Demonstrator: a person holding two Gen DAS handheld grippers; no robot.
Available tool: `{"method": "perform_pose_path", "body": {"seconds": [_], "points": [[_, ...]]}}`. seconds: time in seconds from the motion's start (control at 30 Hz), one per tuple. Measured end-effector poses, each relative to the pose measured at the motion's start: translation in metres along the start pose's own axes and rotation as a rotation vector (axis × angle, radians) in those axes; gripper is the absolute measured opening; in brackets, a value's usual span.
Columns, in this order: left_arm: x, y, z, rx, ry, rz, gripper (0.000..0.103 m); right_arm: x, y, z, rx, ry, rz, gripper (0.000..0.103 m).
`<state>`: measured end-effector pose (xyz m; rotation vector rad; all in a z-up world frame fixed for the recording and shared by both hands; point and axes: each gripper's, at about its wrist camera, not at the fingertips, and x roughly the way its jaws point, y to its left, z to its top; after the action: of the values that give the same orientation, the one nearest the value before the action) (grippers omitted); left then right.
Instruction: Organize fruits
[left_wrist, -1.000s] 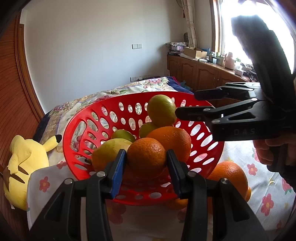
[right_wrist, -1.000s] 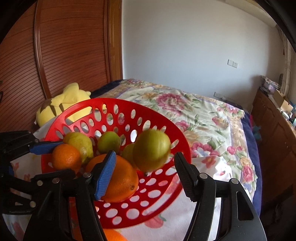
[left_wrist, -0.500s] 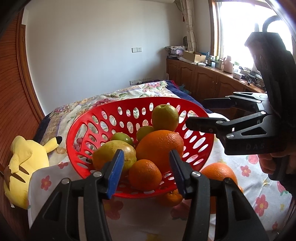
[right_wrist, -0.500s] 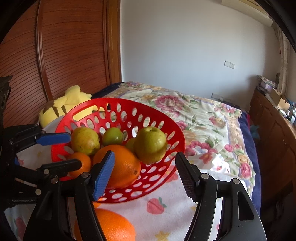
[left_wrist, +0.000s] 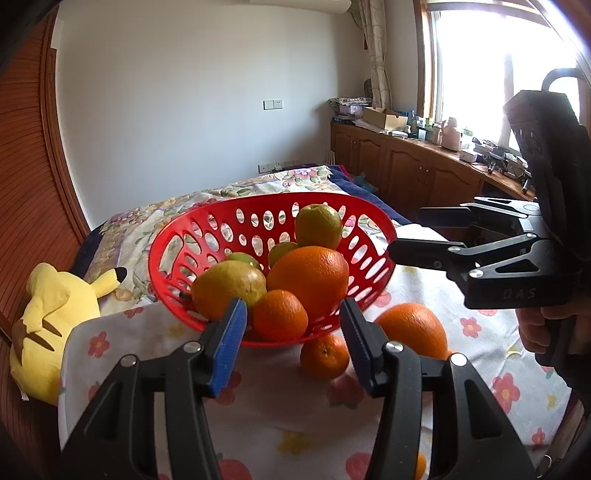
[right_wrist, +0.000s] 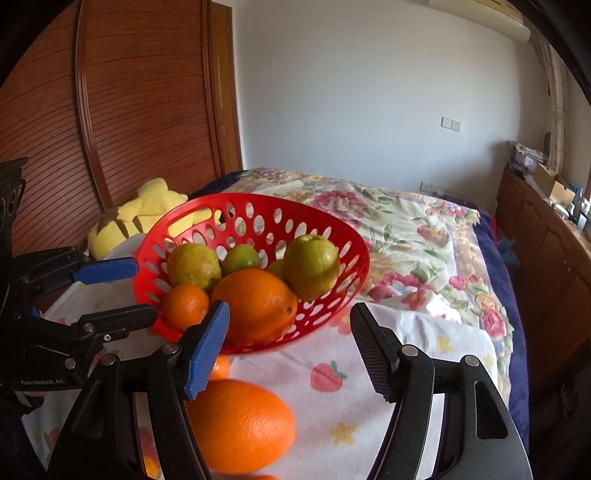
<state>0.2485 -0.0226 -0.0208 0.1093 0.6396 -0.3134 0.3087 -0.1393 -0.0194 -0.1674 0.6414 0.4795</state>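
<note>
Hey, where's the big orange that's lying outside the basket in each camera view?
Left wrist view: the big orange lies right of centre on the cloth, just right of the red basket.
Right wrist view: the same orange sits bottom centre, in front of the basket.
Shared landmark: the yellow plush toy beside the basket.

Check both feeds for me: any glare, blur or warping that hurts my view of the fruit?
Left wrist view: the window is blown out white, but the red basket and its fruit stay sharp. Right wrist view: even light, though the large orange on the cloth nearest the lens looks soft. Both views: fisheye bends the edges and darkens the corners.
</note>
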Motion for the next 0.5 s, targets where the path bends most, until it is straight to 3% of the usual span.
{"method": "perform_pose_path", "body": {"seconds": [0.5], "points": [[-0.028,-0.013,-0.044,-0.015,0.021,-0.023,0.054,-0.038,0.003,-0.039,0.069,0.009,-0.041,0.070]]}}
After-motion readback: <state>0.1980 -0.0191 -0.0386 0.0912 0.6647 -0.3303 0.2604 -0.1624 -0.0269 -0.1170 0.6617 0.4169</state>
